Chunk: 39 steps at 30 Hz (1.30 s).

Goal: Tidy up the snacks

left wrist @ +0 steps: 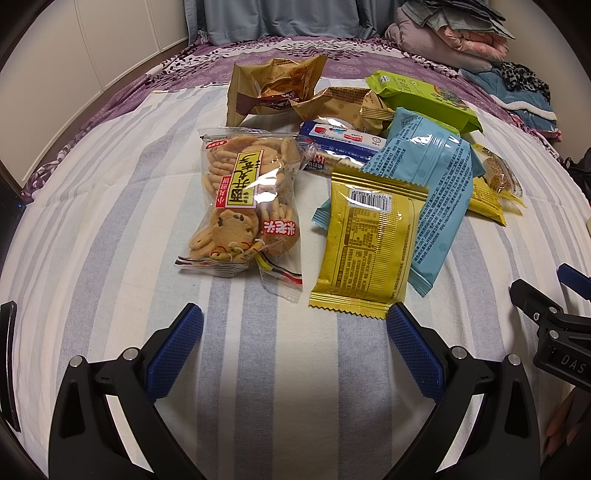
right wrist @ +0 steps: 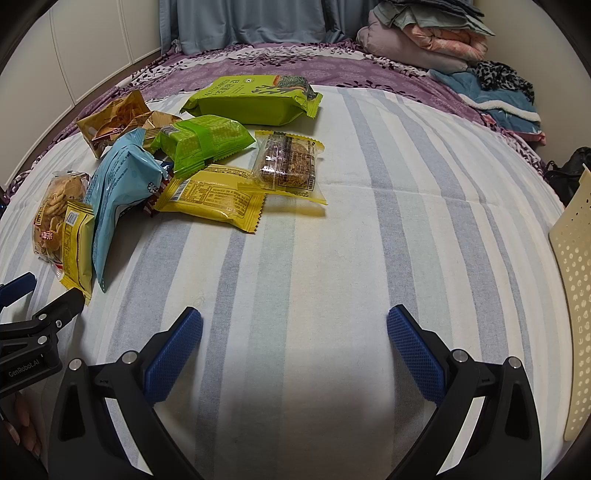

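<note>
Several snack packets lie in a loose pile on a striped bed sheet. In the left wrist view a clear cookie bag (left wrist: 245,199) and a yellow packet (left wrist: 373,240) lie nearest, with a light blue packet (left wrist: 432,192) behind the yellow one. My left gripper (left wrist: 295,325) is open and empty just short of them. In the right wrist view the pile sits at the upper left: a big green packet (right wrist: 255,98), a small green packet (right wrist: 201,142), a yellow packet (right wrist: 216,195) and a clear bar packet (right wrist: 288,166). My right gripper (right wrist: 295,325) is open and empty over bare sheet.
A cream perforated basket (right wrist: 574,291) stands at the right edge of the right wrist view. Folded clothes (right wrist: 428,33) are stacked at the far right of the bed. A purple floral cover (left wrist: 147,85) lies beyond the striped sheet. A white wall panel is at the left.
</note>
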Tool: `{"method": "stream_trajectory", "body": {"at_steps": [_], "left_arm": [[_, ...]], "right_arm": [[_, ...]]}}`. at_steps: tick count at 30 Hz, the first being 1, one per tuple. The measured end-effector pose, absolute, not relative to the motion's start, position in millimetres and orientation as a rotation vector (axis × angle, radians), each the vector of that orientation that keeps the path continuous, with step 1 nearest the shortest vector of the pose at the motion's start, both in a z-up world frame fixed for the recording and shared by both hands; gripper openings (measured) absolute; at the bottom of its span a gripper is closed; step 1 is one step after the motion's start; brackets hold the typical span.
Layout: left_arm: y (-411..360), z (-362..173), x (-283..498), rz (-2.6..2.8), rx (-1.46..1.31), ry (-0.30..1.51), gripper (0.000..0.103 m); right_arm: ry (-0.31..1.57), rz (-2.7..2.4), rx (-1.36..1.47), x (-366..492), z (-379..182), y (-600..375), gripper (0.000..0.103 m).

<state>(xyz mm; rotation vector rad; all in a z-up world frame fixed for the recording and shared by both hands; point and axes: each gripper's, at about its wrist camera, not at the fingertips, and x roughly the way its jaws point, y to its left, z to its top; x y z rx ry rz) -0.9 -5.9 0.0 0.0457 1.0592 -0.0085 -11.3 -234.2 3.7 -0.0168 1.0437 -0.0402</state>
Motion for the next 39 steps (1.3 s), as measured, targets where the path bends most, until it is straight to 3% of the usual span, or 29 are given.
{"method": "stream_trajectory", "body": {"at_steps": [39], "left_arm": [[-6.2,-0.5,-1.4,-0.008,0.046,1.057,0.101]], "right_arm": [[1.043,-0.042,-0.021,-13.0,4.0,-231.8,0.098]]}}
